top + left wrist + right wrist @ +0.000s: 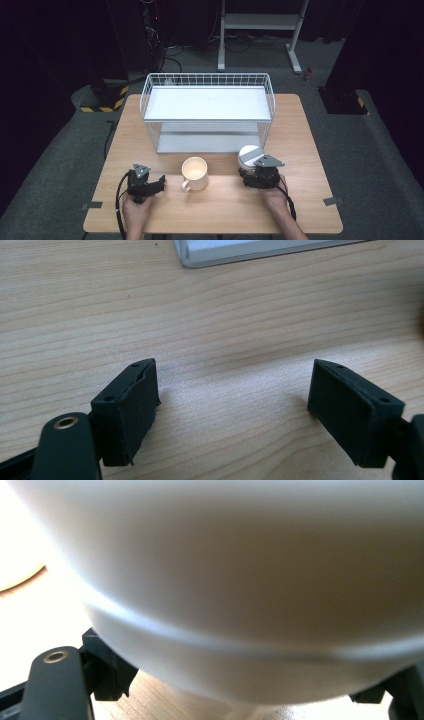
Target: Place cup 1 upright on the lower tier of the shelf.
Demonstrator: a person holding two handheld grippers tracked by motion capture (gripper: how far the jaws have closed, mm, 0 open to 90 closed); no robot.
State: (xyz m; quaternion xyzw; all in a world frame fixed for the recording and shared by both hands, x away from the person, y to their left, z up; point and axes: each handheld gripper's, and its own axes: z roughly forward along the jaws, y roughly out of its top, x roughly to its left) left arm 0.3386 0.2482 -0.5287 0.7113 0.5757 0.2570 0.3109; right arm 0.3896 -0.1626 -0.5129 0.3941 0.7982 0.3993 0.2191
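Pale wood-grain tabletop (225, 200) carries everything here. Nearest, at the near left, the left gripper (159, 182) rests low on the wood in the person's left hand (135, 210); in the left gripper view its jaws stand apart with nothing but bare grain between them, so it is released and idle. At the near right, the right gripper (250, 172), held by the right hand (276, 197), sits around a white rounded container (248, 156) that stands on the table just in front of the rack. The right gripper view has the container's wall (240, 580) bulging between the jaws, both black pads tucked at its lower flanks; the jaws are wide and look set on it, though whether they press firmly I cannot tell. Between the two grippers stands a cream ceramic mug (194, 173), upright, handle toward the near left, untouched. Farther off, a white wire basket rack with two shelves (207, 80) spans the middle of the table, both shelves bare. Judgement: early in the work, the container taken up but not lifted, nothing yet shelved; the mug remains. The container's top is partly covered by the grey plate, its shape blurred up close.
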